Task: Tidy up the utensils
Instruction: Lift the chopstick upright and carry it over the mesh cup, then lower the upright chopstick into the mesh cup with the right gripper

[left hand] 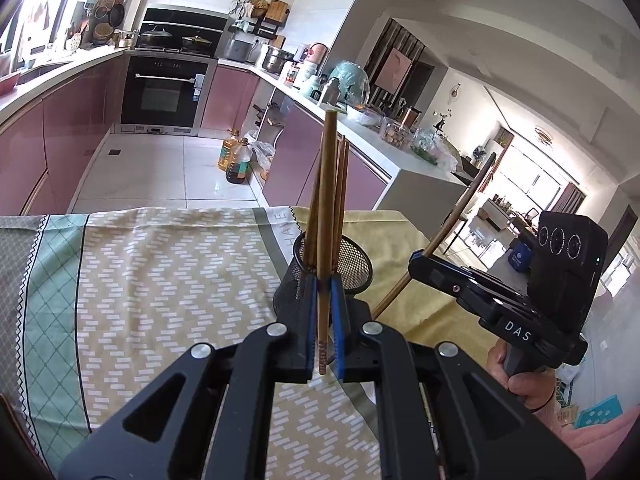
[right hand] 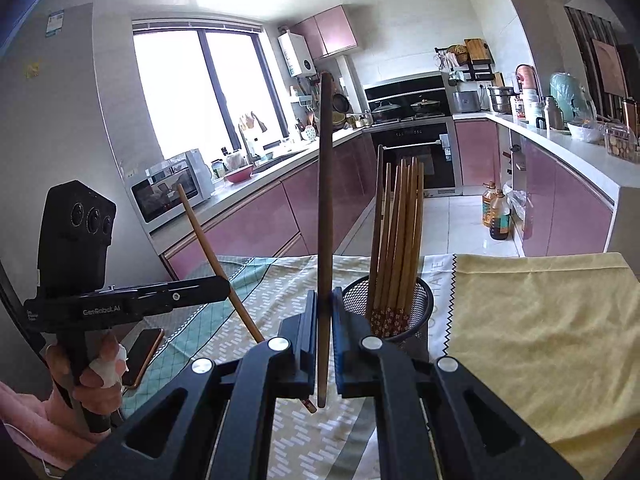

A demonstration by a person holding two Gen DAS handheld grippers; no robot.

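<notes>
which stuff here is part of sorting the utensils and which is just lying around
Part of the job:
- black wire mesh holder
- brown wooden chopsticks standing in it
- chopstick in the left gripper
- darker chopstick in the right gripper

Just lying about:
- orange-edged phone
- yellow cloth
- oil bottles on the floor

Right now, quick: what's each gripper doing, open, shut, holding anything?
Left gripper: shut on a light chopstick.
Right gripper: shut on a dark chopstick.
Neither is in the mesh holder yet.
</notes>
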